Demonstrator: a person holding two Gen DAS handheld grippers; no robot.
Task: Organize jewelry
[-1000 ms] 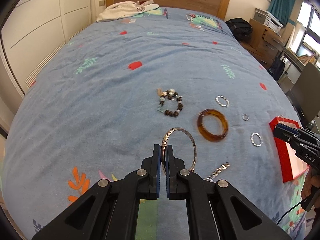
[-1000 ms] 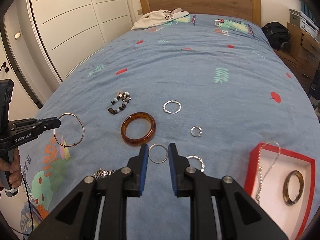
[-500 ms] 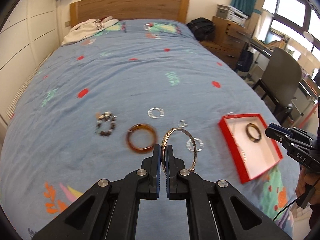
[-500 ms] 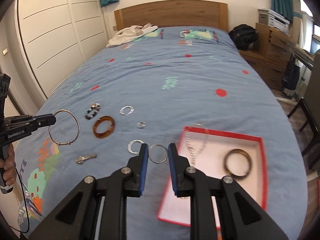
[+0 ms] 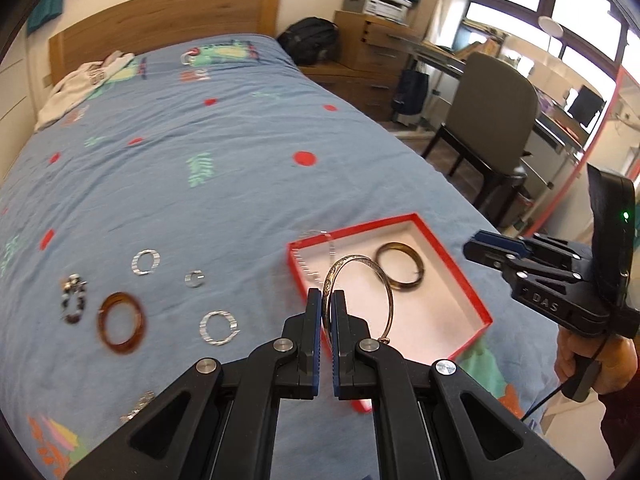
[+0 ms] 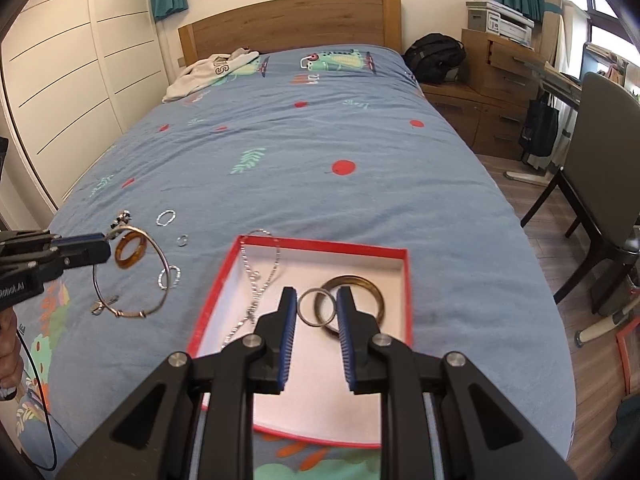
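Right wrist view puts my right claw (image 6: 317, 307) over the red box (image 6: 406, 276), its pads pinching a small silver ring (image 6: 308, 319) edge to edge. Inside the box, on the white lining, lie a dark bangle (image 6: 376, 294) and a silver chain (image 6: 256, 280) whose loop hangs over the far rim. The box sits on the blue bedspread (image 6: 320, 168) near the bed's foot edge and right side. My left claw (image 5: 328, 298) is pressed tight on a thin silver bangle (image 5: 386, 284), which stands upright above the box's near corner. Toward the left side of the bed lie an amber bangle (image 5: 120, 322), a beaded bracelet (image 5: 73, 300), two silver hoops (image 5: 218, 328) and a small open ring (image 5: 195, 278). A crumpled garment (image 6: 212, 72) lies by the headboard (image 6: 288, 24).
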